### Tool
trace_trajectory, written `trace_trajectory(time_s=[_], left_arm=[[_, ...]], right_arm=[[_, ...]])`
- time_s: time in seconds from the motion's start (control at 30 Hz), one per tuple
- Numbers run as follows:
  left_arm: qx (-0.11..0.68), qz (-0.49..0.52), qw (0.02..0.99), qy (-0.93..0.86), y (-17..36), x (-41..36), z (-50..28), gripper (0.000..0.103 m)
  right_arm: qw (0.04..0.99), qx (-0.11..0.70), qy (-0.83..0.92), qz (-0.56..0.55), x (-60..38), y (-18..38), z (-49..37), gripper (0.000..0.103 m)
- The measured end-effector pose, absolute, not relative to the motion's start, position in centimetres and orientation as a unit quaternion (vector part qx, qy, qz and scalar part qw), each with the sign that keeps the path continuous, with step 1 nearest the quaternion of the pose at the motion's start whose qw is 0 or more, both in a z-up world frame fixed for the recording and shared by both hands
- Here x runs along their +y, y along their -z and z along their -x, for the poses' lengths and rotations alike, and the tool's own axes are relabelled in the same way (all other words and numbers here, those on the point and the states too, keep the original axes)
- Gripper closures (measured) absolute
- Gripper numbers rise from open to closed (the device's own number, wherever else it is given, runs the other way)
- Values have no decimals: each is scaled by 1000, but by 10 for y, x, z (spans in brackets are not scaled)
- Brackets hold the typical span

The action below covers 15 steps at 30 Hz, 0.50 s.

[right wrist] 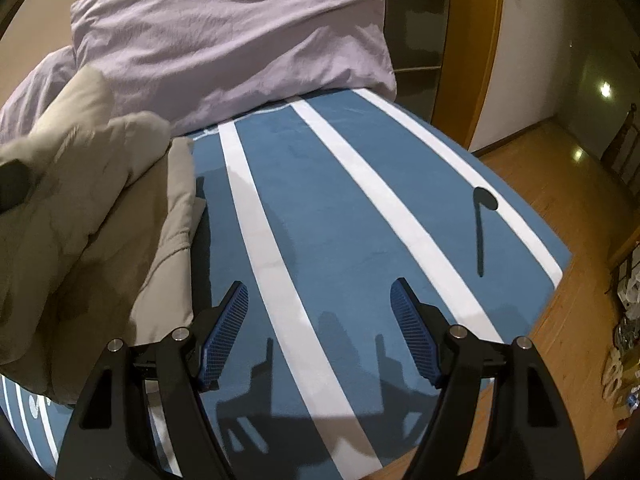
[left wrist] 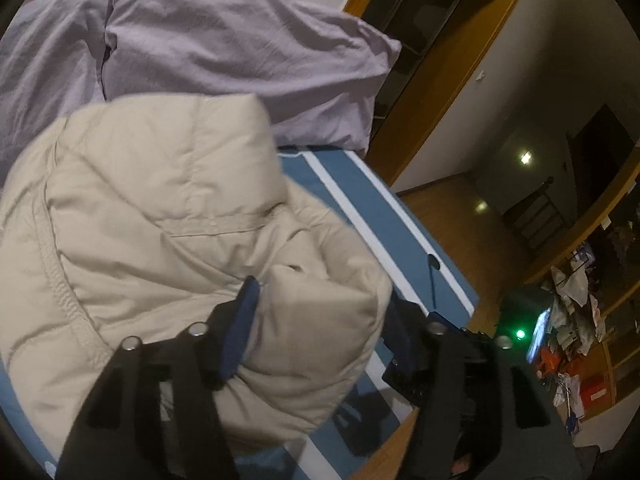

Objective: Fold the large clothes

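Jacket [left wrist: 160,216] first: a pale beige padded one, bunched on the left part of the bed [right wrist: 352,208], whose cover is blue with white stripes, with a heap of lilac bedding [right wrist: 240,40] behind it. The left gripper [left wrist: 320,312] has a thick padded fold of the jacket between its blue pads; the fabric fills the gap, so it looks clamped on that fold, though the far finger is partly hidden. The right gripper [right wrist: 320,320] hovers over bare striped cover with its fingers spread apart and nothing between them. From the right gripper the jacket lies off to the left, its nearest edge just beside the left fingertip, and the bulk runs away toward the bedding. My judgement is that the left side carries the fold while the right must swing left to pin or catch the free edge.
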<state>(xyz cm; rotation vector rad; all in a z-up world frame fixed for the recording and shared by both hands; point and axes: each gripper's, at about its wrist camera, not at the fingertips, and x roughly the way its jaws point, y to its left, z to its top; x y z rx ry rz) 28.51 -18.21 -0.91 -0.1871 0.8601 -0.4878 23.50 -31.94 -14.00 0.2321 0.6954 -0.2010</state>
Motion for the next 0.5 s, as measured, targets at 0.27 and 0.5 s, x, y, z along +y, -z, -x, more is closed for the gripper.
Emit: trace_trajectory(time_s=[0.27, 0.5], left_arm=[[354, 103, 903, 220, -38, -127, -250, 27], [349, 110, 921, 132, -41, -60, -258, 26]], right_arm=[[938, 315, 93, -108, -313, 116, -226, 28], [947, 300, 62, -102, -296, 91, -228, 28]])
